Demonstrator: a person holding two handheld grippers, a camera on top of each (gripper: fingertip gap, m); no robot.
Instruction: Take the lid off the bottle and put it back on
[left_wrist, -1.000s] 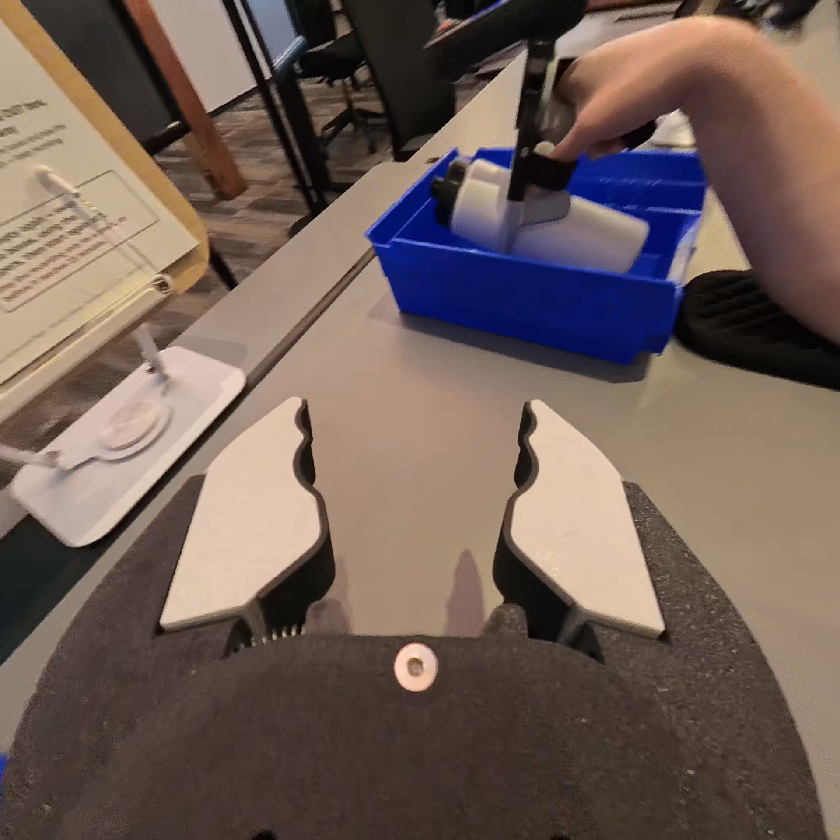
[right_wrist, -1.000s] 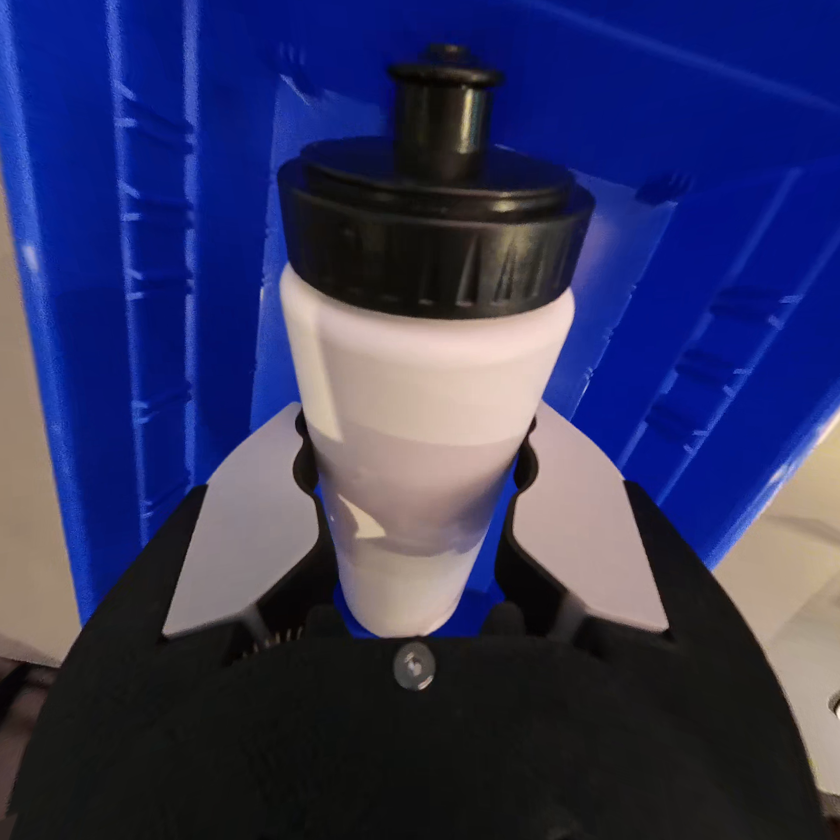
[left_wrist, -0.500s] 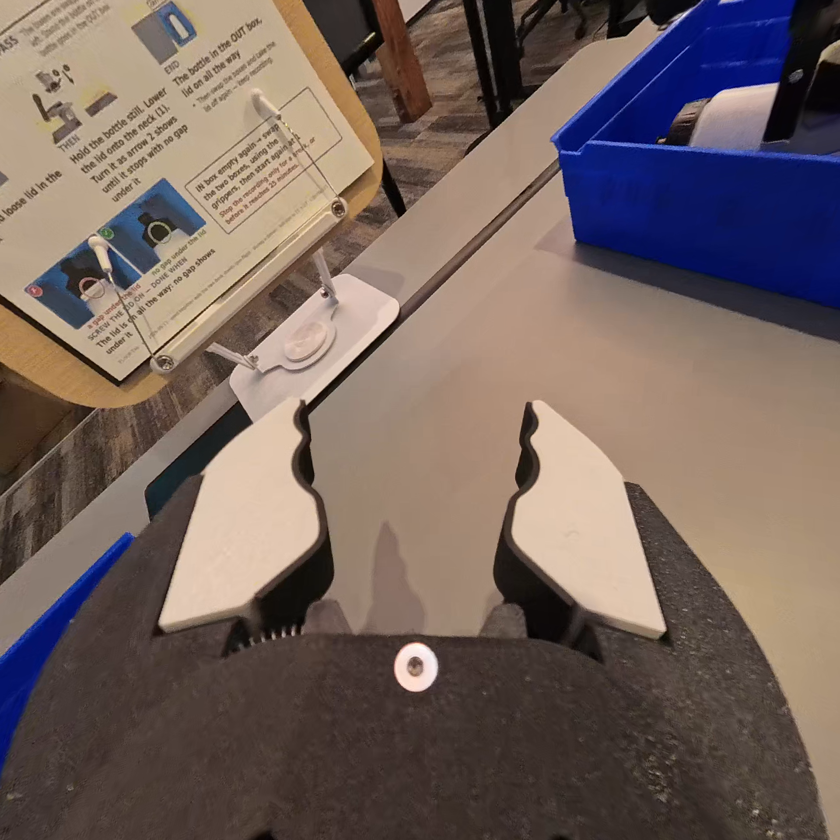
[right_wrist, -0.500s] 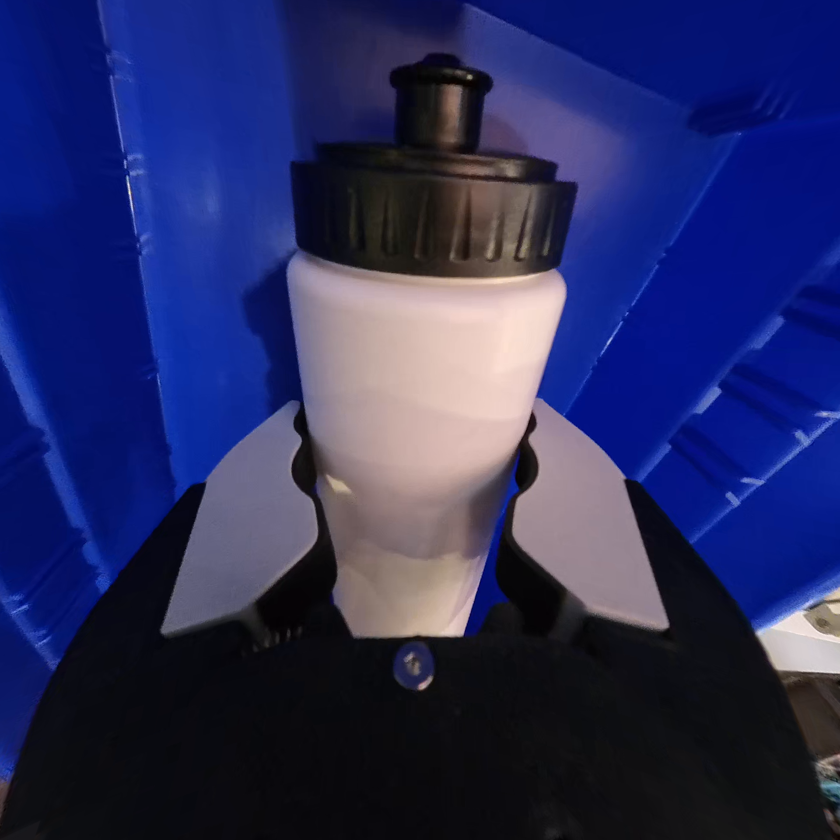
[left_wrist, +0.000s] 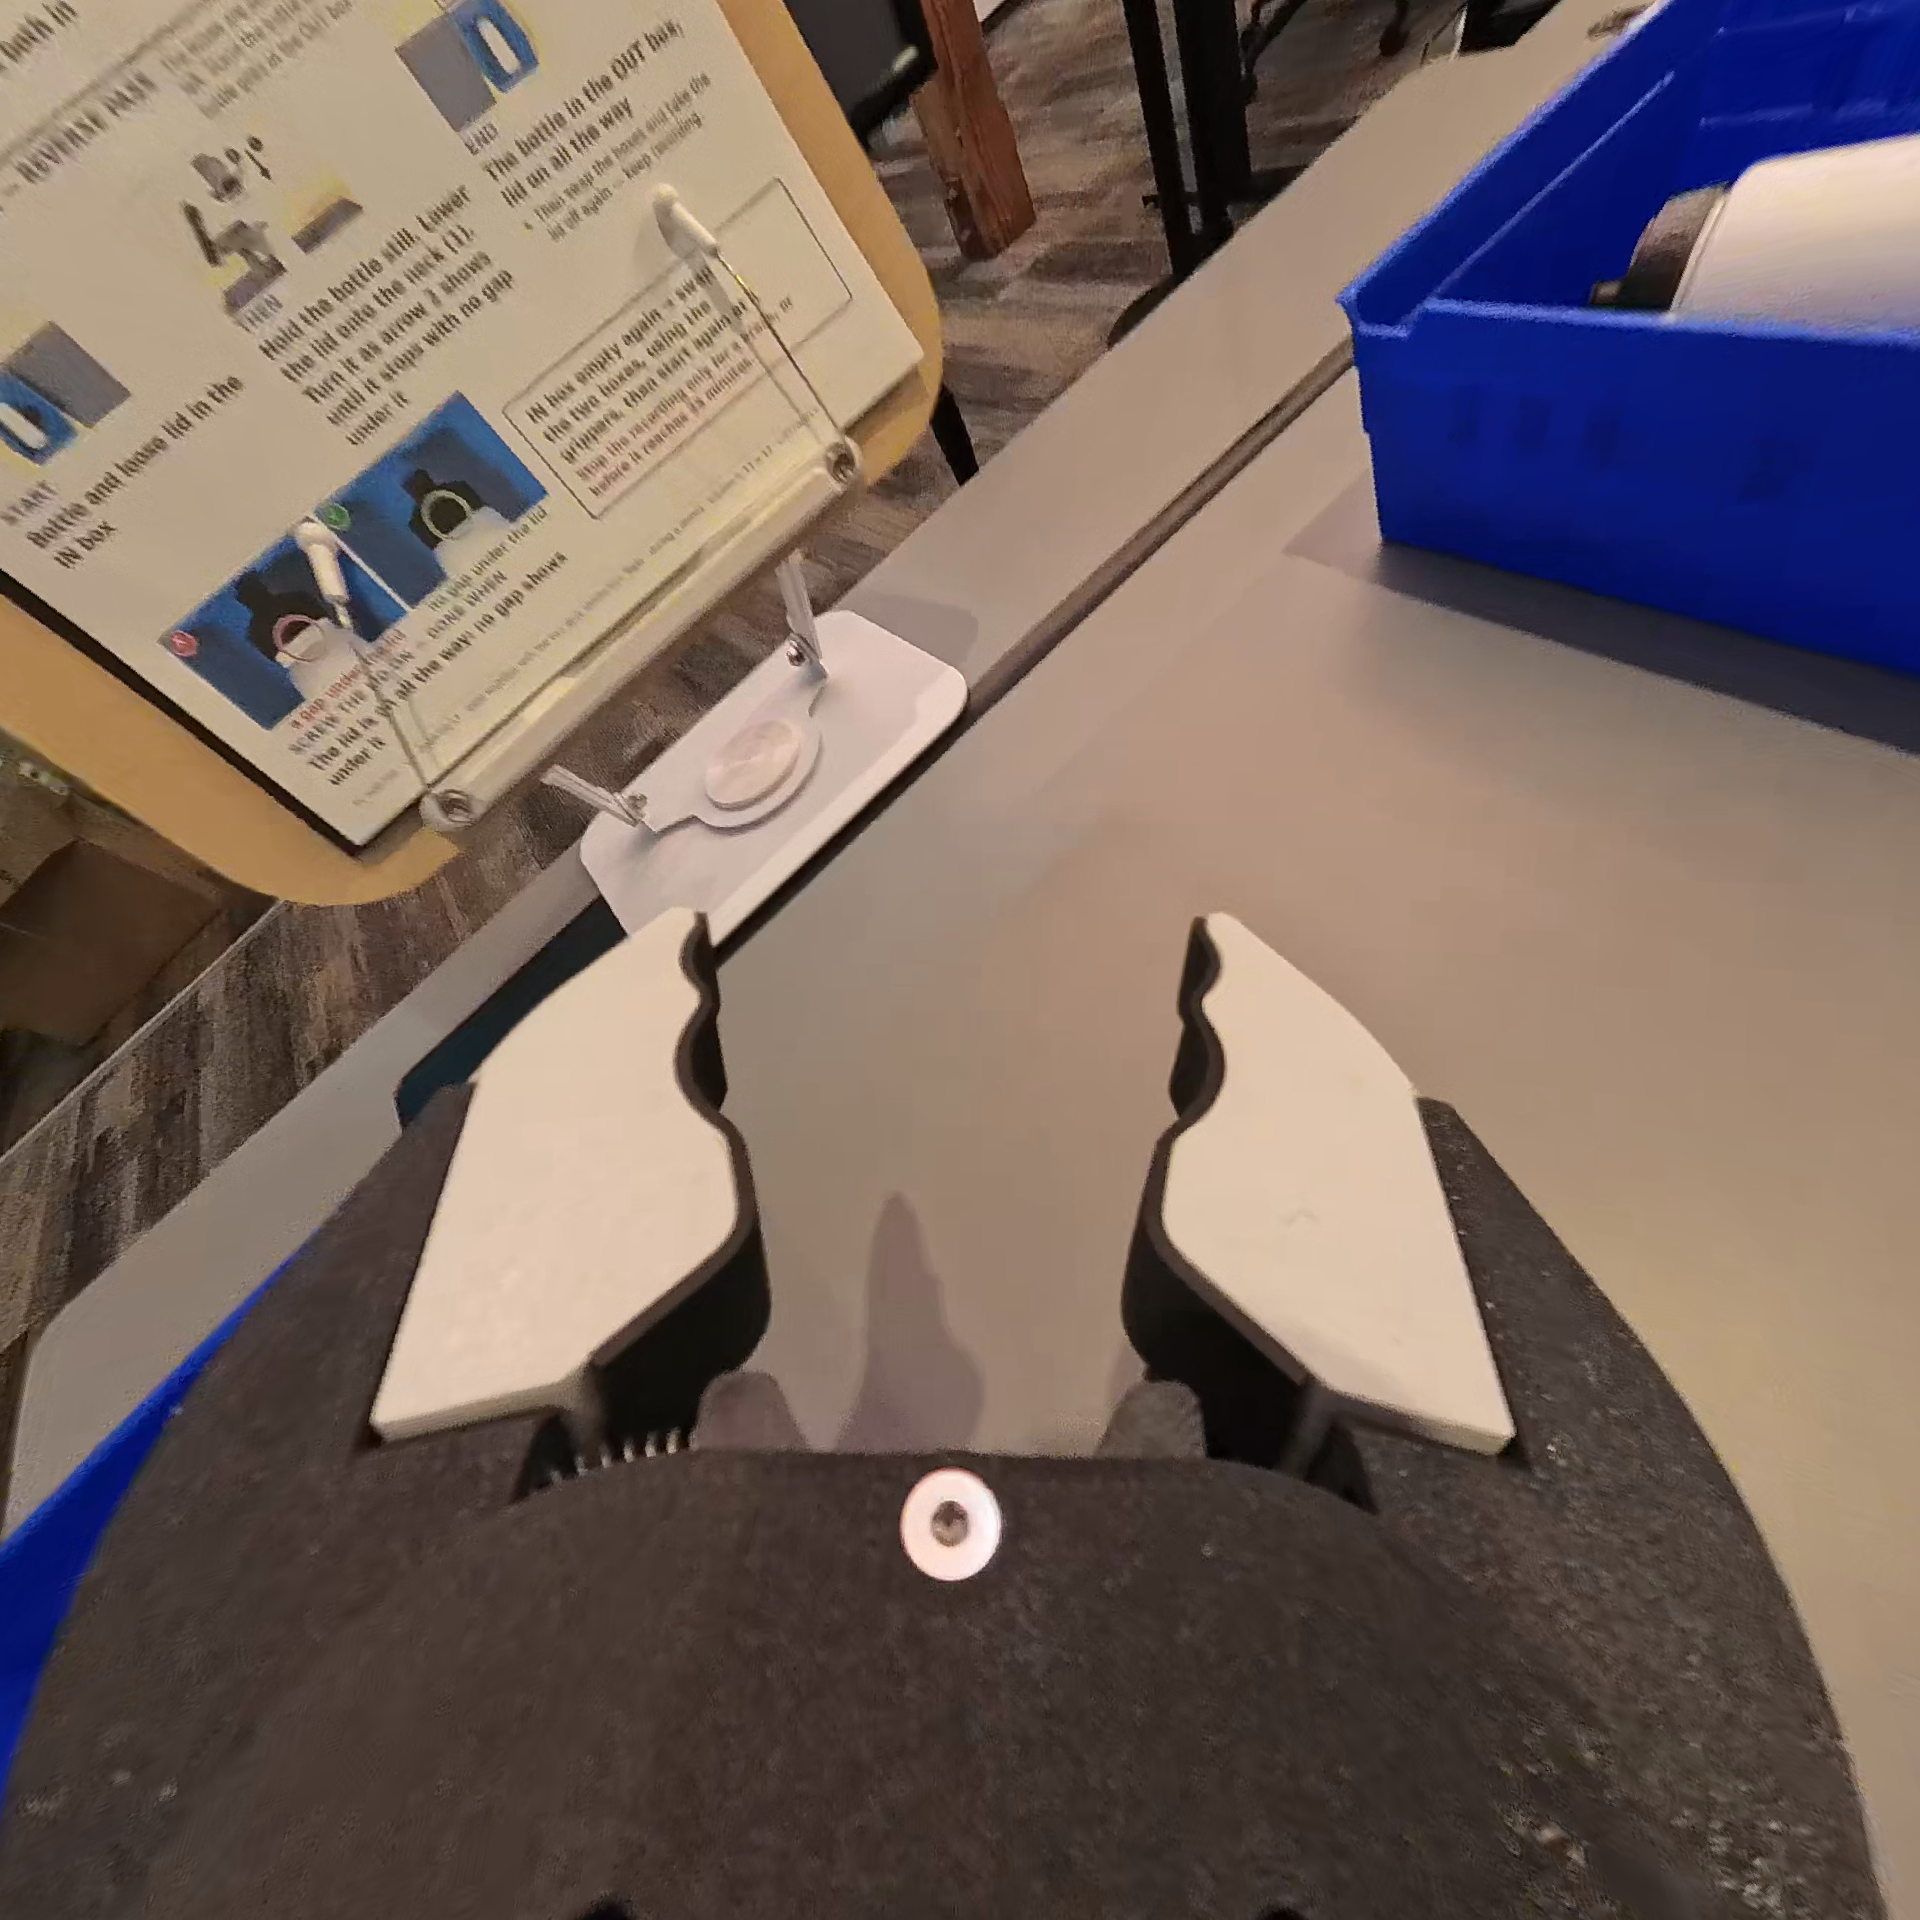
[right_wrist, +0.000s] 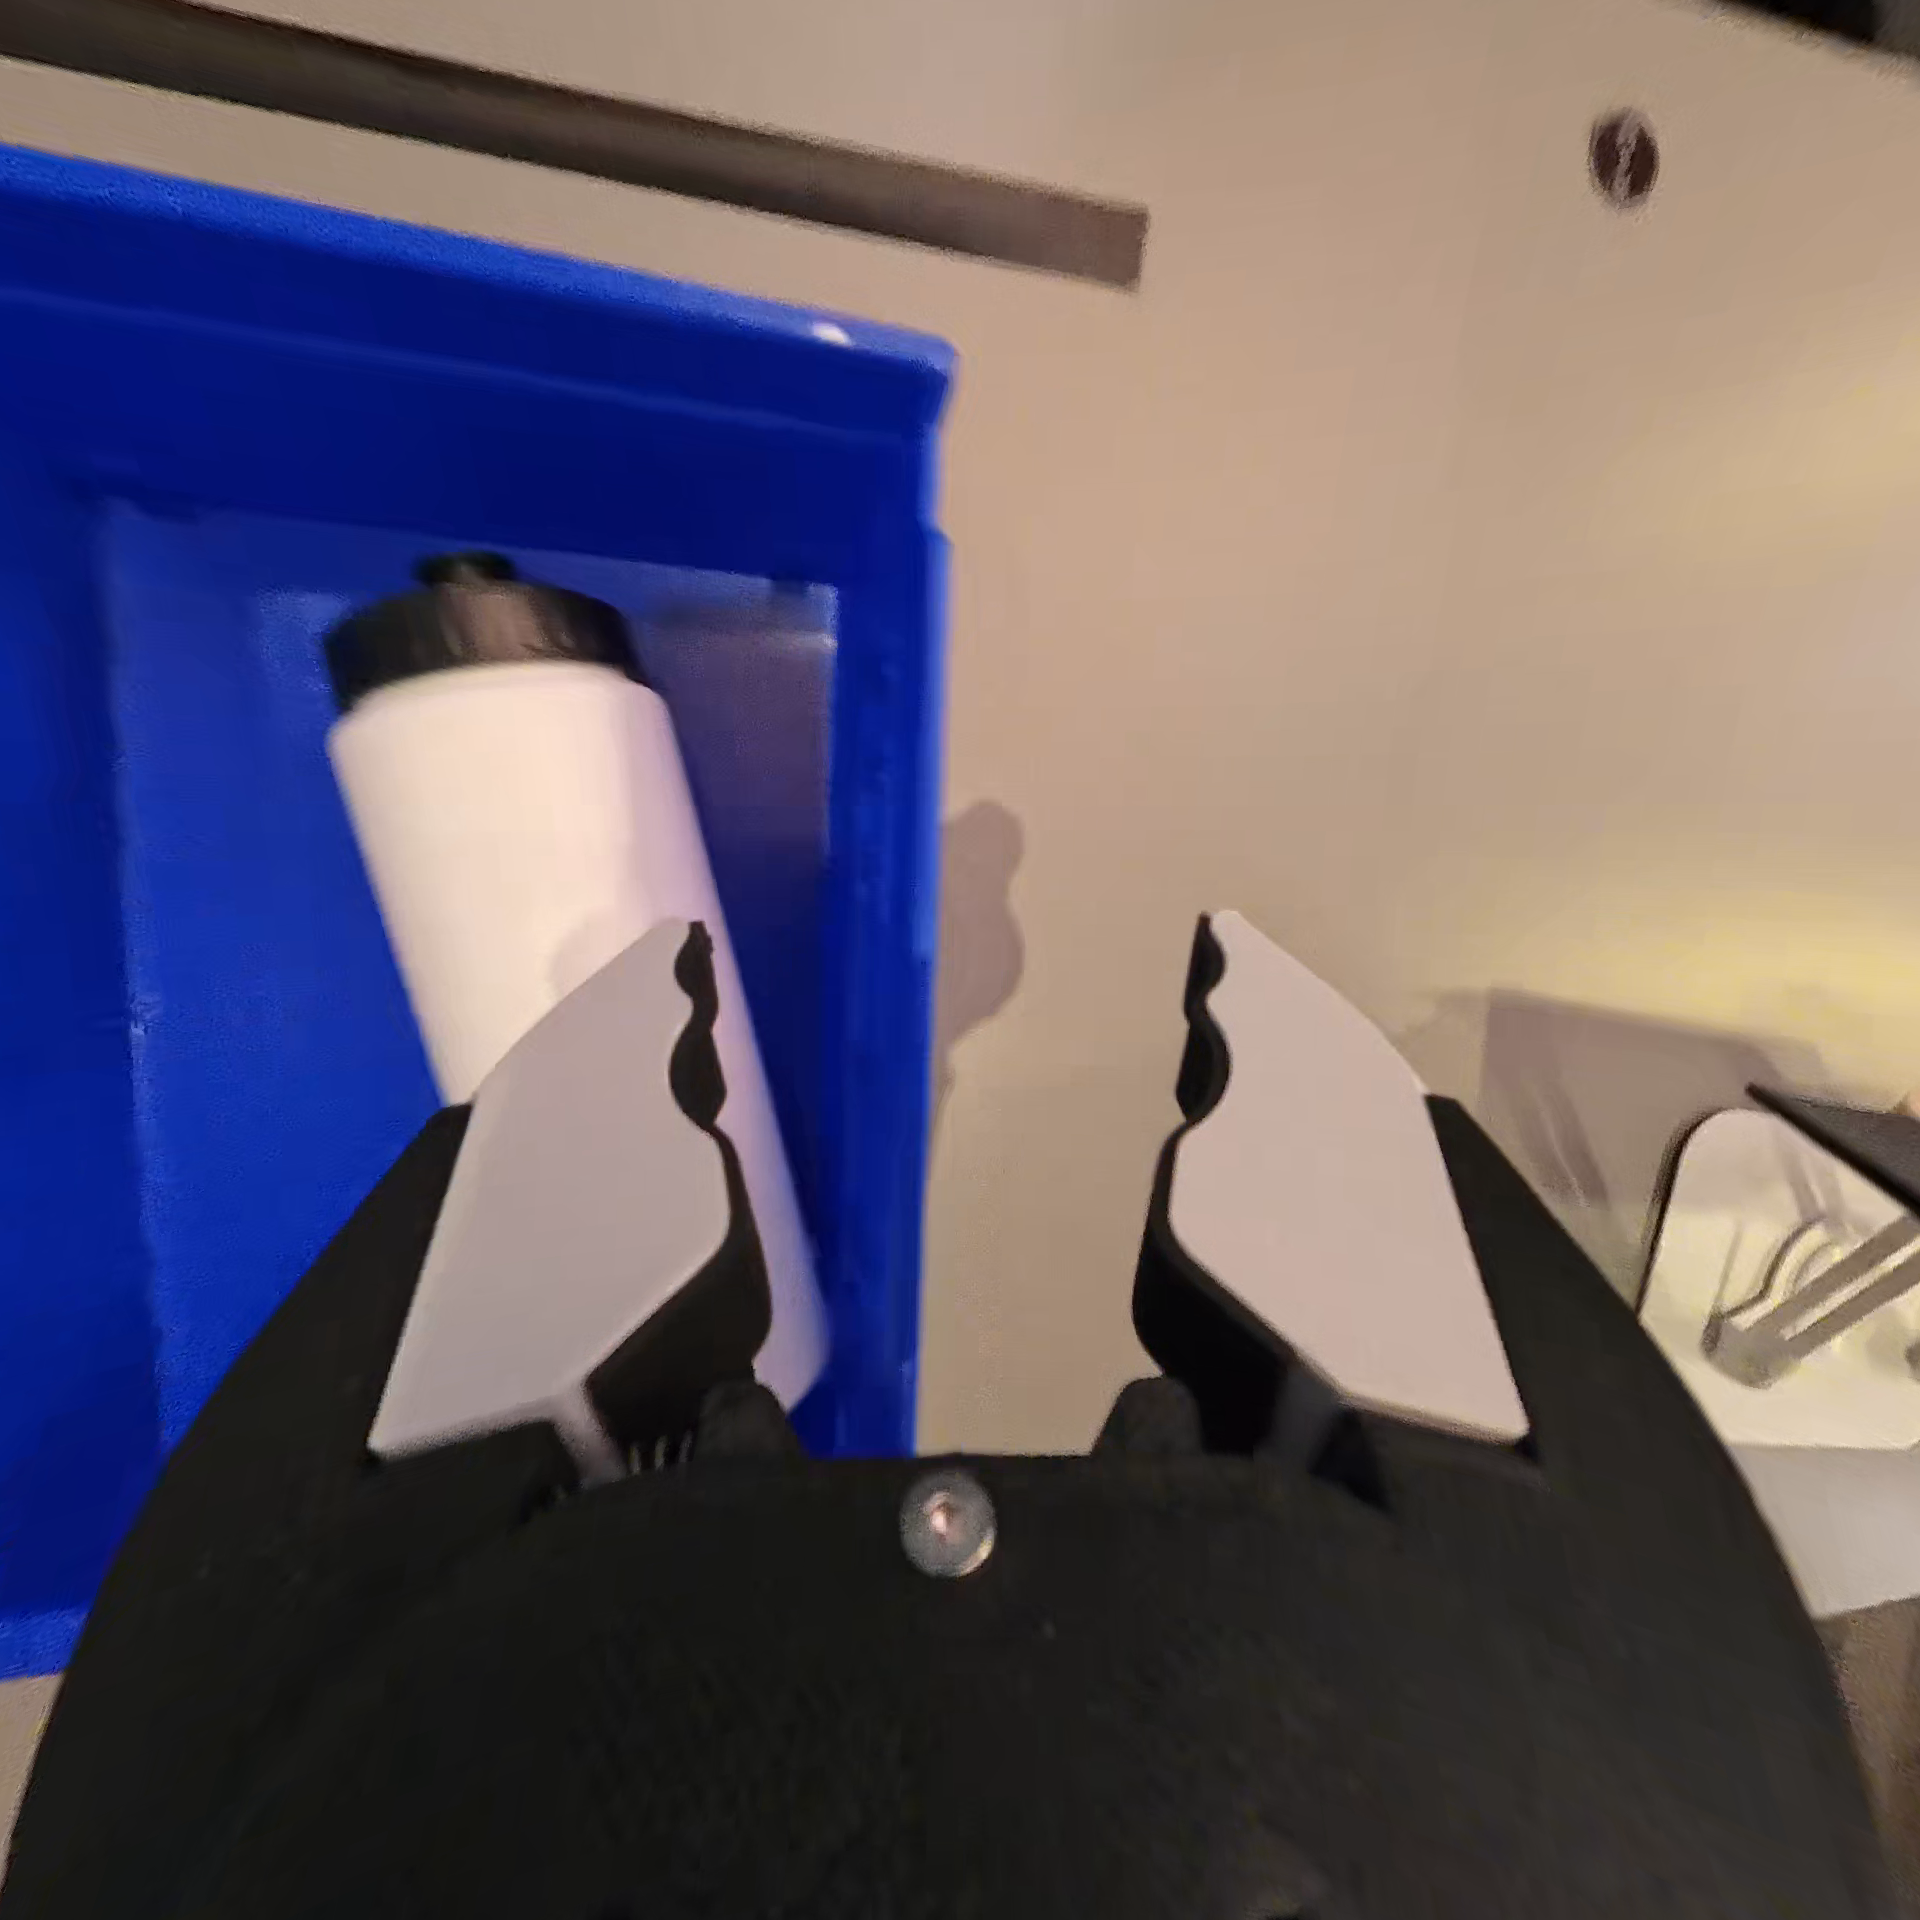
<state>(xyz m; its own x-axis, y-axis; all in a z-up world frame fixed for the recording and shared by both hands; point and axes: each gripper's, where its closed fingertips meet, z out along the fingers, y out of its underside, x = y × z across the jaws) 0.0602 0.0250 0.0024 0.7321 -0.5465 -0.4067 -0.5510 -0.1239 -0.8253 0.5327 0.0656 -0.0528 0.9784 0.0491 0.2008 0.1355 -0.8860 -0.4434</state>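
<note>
A white bottle (right_wrist: 520, 862) with its black lid (right_wrist: 468, 634) on lies on its side in a blue bin (right_wrist: 416, 416). My right gripper (right_wrist: 945, 935) is open and empty, raised above the bin's right wall, with the bottle below and left of its left finger (right_wrist: 582, 1143). In the left wrist view the bottle (left_wrist: 1818, 229) shows at the top right inside the blue bin (left_wrist: 1621, 436). My left gripper (left_wrist: 951, 935) is open and empty over the bare grey table (left_wrist: 1351, 831), well short of the bin.
An instruction sheet on a wooden board (left_wrist: 364, 416) stands on a white stand base (left_wrist: 779, 769) at the table's left edge. A second blue bin's rim (left_wrist: 104, 1455) shows at lower left. A white stand (right_wrist: 1787, 1299) lies at the right.
My right gripper let the bottle lie in the bin and drew back up and to the right, its jaws bare. My left gripper swung left, away from the bin, still open.
</note>
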